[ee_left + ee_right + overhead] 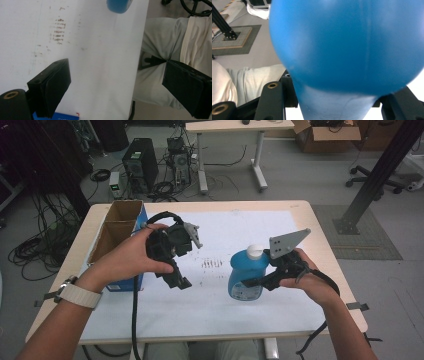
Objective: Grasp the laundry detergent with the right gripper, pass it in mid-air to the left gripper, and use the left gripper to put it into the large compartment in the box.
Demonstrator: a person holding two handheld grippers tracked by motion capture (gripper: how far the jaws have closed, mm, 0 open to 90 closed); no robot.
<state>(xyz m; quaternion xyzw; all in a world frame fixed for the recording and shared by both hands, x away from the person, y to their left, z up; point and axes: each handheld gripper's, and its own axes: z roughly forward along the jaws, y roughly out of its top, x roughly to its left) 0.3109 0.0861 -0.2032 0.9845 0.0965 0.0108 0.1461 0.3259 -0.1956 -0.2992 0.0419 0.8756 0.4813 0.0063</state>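
High view: right tongs (252, 281) clamp a blue bottle (246, 275), held above the white counter (250, 227); left tongs (176, 279) gape empty. The cardboard box (120, 227) probably awaits it.

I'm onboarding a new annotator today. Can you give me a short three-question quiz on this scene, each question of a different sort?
1. True or false: the right gripper is shut on the blue bottle.
2. Which stands open with nothing between its jaws? A) the left gripper B) the right gripper
3. Fill in: the cardboard box sits at the table's ___ edge in the high view.

Key
1. True: its jaws clamp the bottle's body.
2. A: the left gripper view shows only the white mat between the jaws.
3. Left.
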